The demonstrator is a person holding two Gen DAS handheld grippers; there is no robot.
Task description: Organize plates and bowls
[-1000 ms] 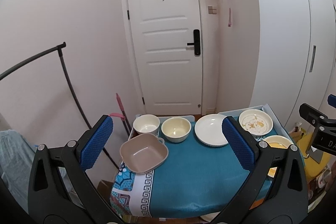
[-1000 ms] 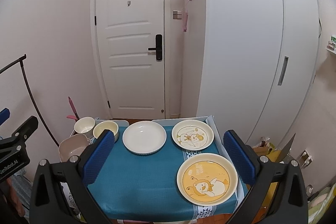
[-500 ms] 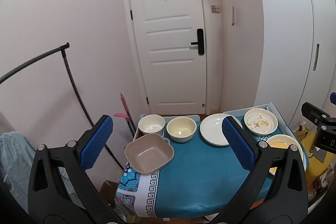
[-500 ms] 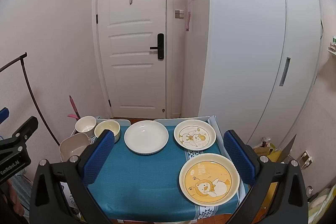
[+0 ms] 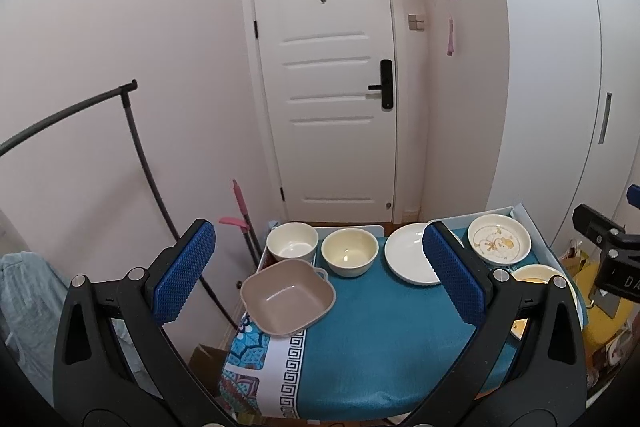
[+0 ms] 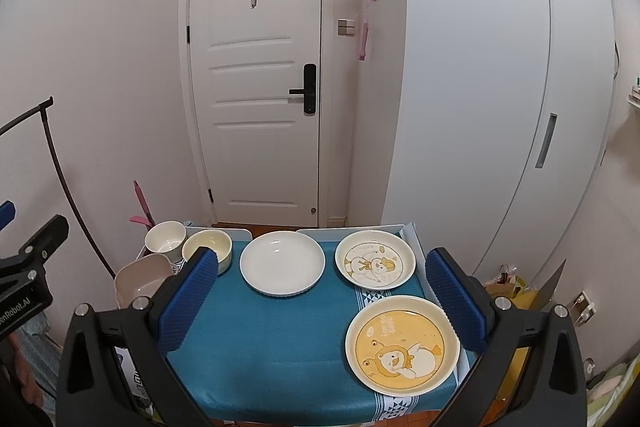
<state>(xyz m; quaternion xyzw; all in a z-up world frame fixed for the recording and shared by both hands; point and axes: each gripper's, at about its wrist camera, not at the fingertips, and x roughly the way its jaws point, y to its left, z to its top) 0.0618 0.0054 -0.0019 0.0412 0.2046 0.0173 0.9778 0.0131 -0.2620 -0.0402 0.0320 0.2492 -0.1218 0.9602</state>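
On the teal-clothed table (image 6: 260, 347) I count three bowls and three plates, six pieces, none stacked. Bowls sit at the table's left end: a white round bowl (image 5: 292, 241) at the far corner, a cream round bowl (image 5: 349, 251) just beside it, and a tan square bowl (image 5: 287, 296) with small lug handles nearer me at the left edge. Plates: a plain white plate (image 6: 282, 261) at far centre, a cream plate (image 6: 375, 263) with a pale cartoon duck print at far right, and a yellow plate (image 6: 402, 345) with a cartoon duck and frog at near right. Lettering on the yellow plate is too small to read.

My left gripper (image 5: 318, 277) hangs above the near left of the table, jaws wide apart, holding nothing. My right gripper (image 6: 322, 299) likewise, jaws spread, empty. Seen from the right wrist, the left gripper body reads "enRobot.AI", partly cut off.
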